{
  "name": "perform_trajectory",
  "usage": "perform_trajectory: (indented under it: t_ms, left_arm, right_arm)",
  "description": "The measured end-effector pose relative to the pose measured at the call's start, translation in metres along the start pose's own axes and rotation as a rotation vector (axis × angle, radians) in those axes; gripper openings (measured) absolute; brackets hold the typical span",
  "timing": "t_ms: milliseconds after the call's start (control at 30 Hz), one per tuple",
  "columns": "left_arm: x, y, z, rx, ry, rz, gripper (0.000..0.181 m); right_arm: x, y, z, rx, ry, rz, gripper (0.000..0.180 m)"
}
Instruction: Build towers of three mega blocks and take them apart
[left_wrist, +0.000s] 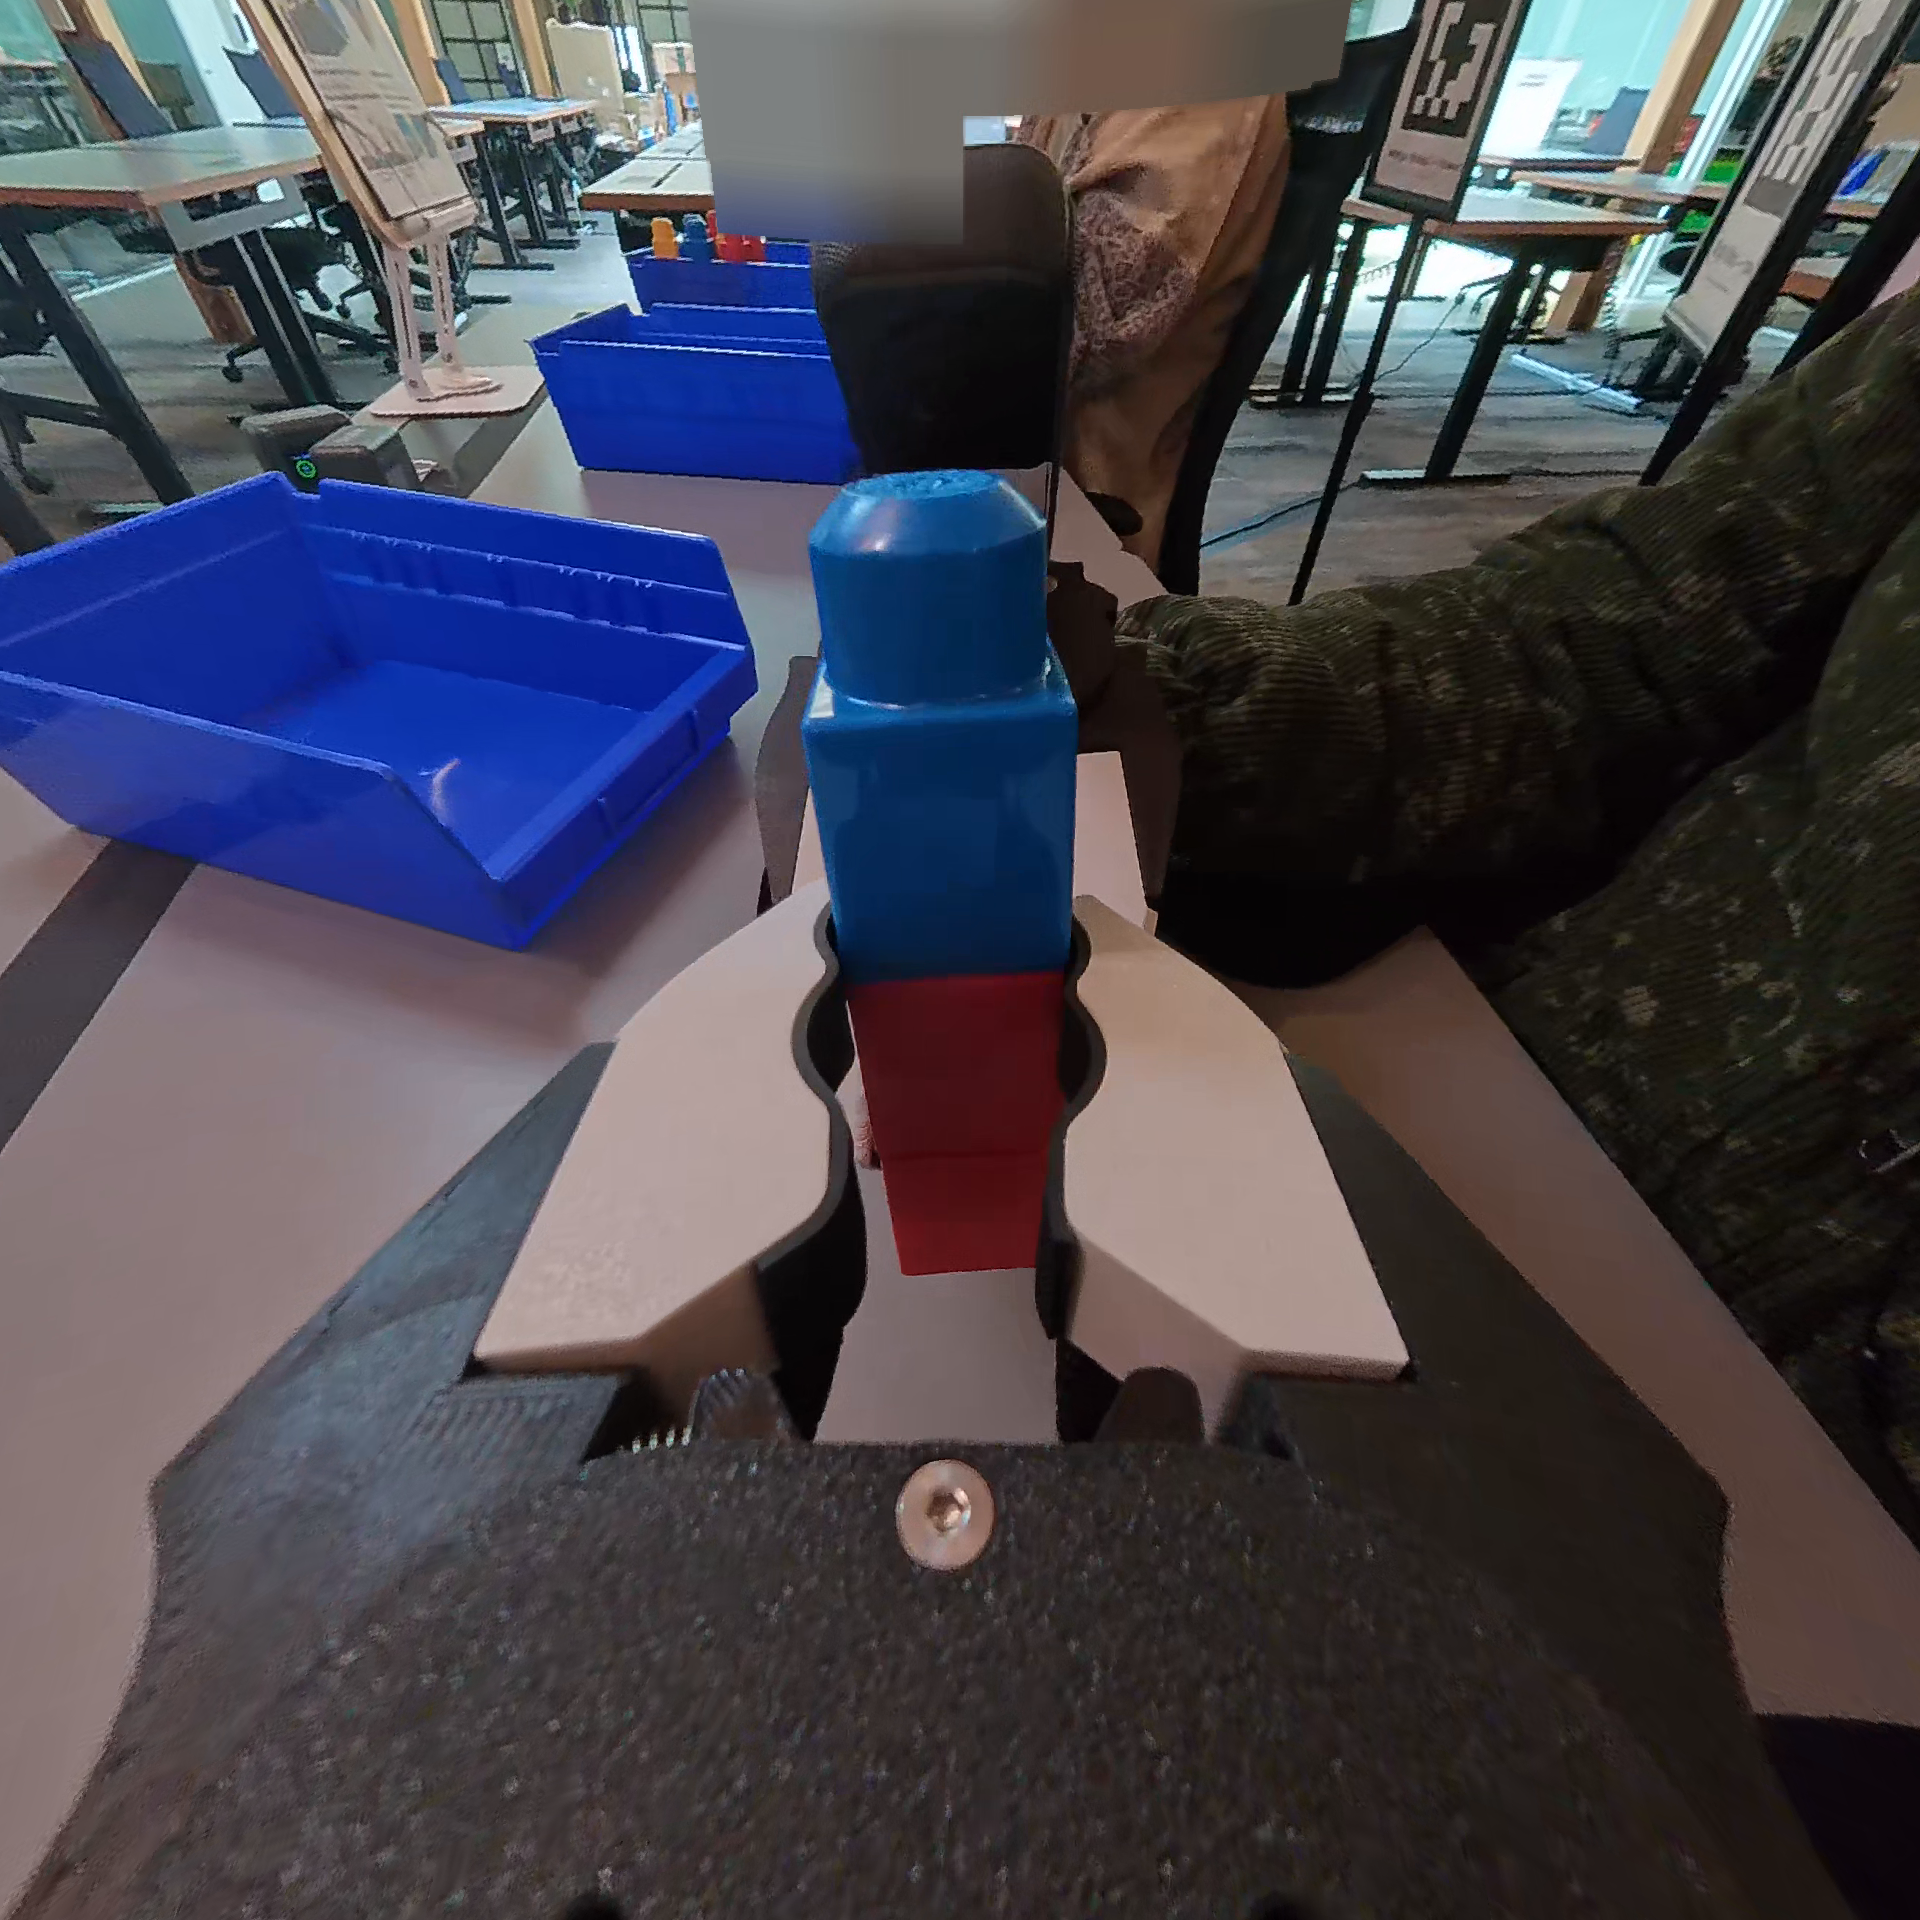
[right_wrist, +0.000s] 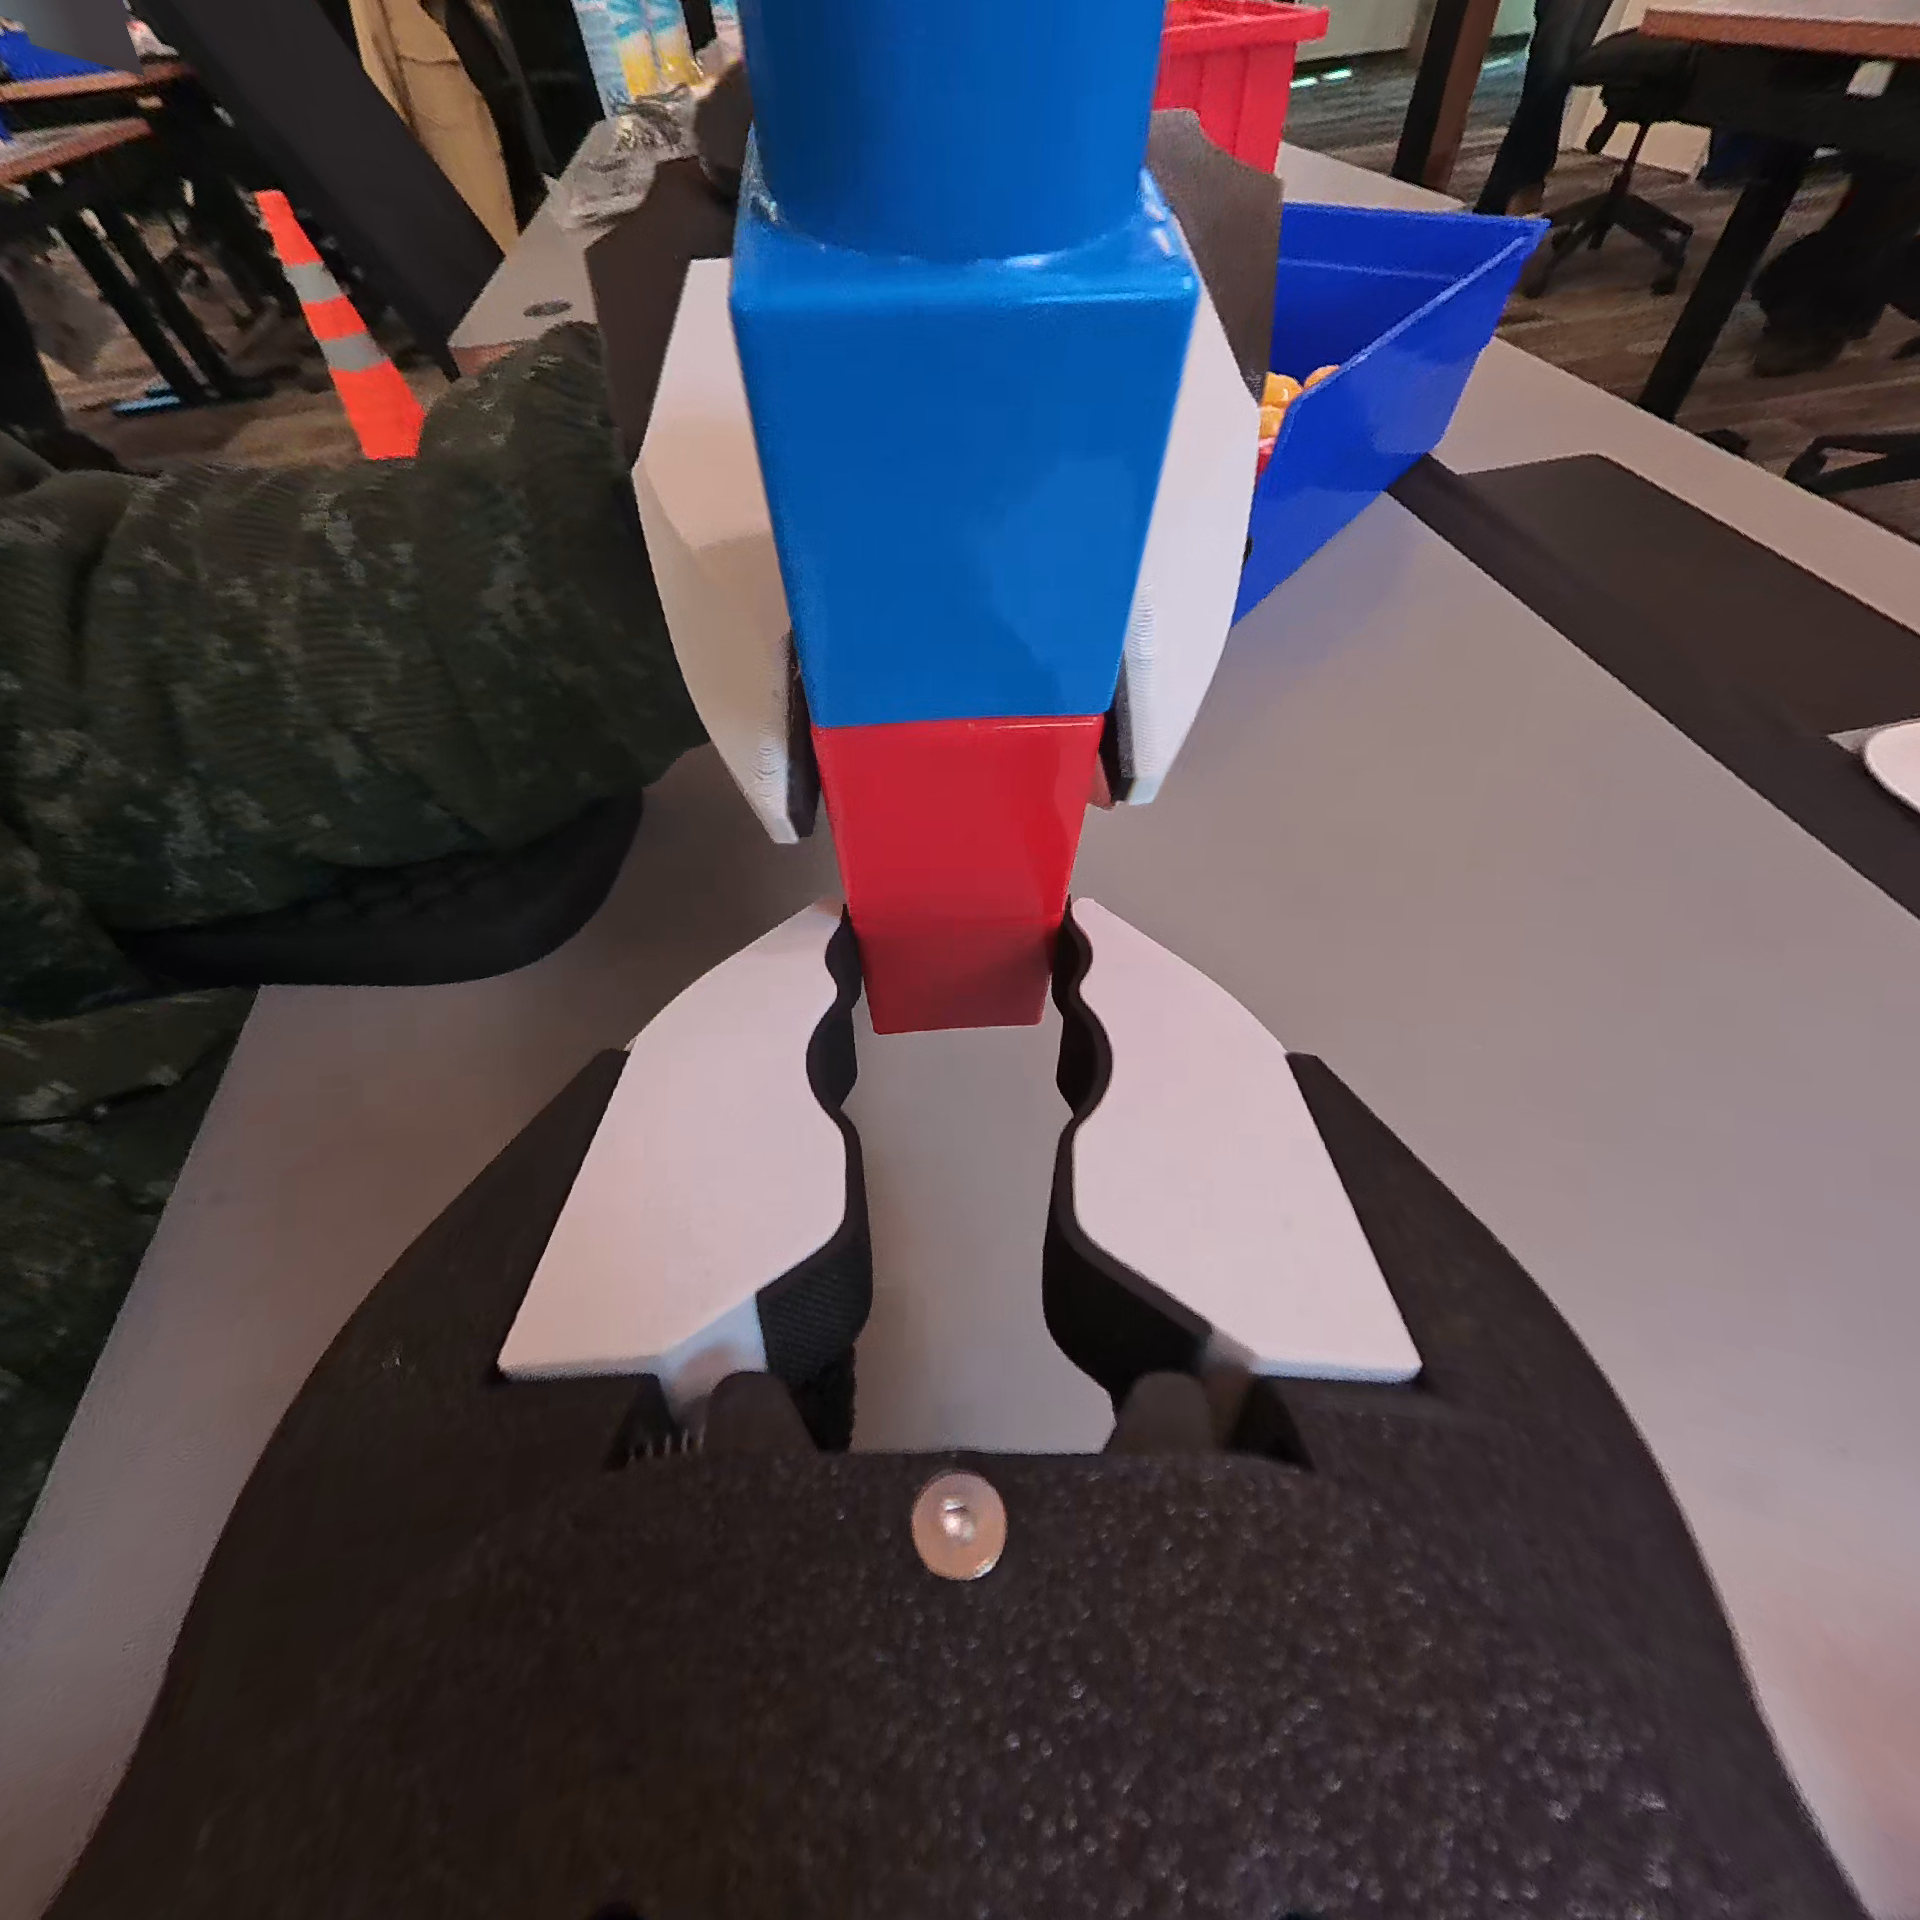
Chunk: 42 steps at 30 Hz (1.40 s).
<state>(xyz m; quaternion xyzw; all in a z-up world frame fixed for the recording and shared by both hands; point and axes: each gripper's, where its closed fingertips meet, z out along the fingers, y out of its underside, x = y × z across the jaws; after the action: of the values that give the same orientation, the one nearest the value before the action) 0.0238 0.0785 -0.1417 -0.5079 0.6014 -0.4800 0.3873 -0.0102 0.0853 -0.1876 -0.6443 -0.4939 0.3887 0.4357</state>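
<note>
Left wrist view looks along a pale grey table (left_wrist: 312, 1091) with an open blue bin (left_wrist: 343, 717) to one side and the three-block tower standing upright straight ahead. That tower is a blue block (left_wrist: 940, 821) on top, an upper red block (left_wrist: 961, 1060) under it and a lower red block (left_wrist: 961, 1210) resting on the table.

Left gripper (left_wrist: 951, 966) is closed on the tower at the seam between blue and upper red. Right gripper (right_wrist: 961, 935), seen in the right wrist view, pinches the lower red block (right_wrist: 956, 971) with only its tips.

Hollow, hard plastic like this is probably light and stiff but glossy, so it could slip. The flat side walls look like the best hold, one gripper per block, clear of the seams. The round stud (left_wrist: 925, 582) on top offers a poorer grip.
</note>
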Motion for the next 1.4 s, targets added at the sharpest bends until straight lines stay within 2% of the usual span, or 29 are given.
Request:
perform_trajectory:
  t_ms: [800, 933, 1033, 1100, 1233, 1333, 1400]
  left_arm:
    - [-0.013, -0.004, 0.000, 0.031, -0.073, -0.015, 0.037]
    - [-0.016, -0.003, -0.003, 0.006, -0.090, -0.045, 0.051]
    - [-0.020, 0.005, -0.003, -0.005, -0.105, -0.043, 0.037]
    - [-0.023, 0.007, 0.001, -0.010, -0.118, -0.022, 0.036]
    - [-0.031, 0.014, -0.002, -0.088, -0.183, 0.015, 0.036]
    - [-0.045, 0.038, -0.020, -0.265, -0.288, 0.045, 0.036]
    - [-0.045, 0.057, -0.028, -0.376, -0.293, 0.039, 0.036]
  right_arm:
    - [0.009, -0.004, -0.004, 0.044, 0.025, 0.047, 0.036]
    - [0.013, -0.008, -0.009, 0.079, 0.040, 0.047, 0.036]
    - [0.016, -0.011, -0.012, 0.106, 0.044, 0.056, 0.036]
    - [0.019, -0.007, -0.012, 0.095, 0.055, 0.058, 0.036]
    - [0.026, 0.000, -0.011, 0.073, 0.061, 0.115, 0.037]
    - [0.033, -0.003, -0.018, 0.074, 0.098, 0.115, 0.049]
    - [0.037, -0.008, -0.025, 0.092, 0.129, 0.102, 0.055]
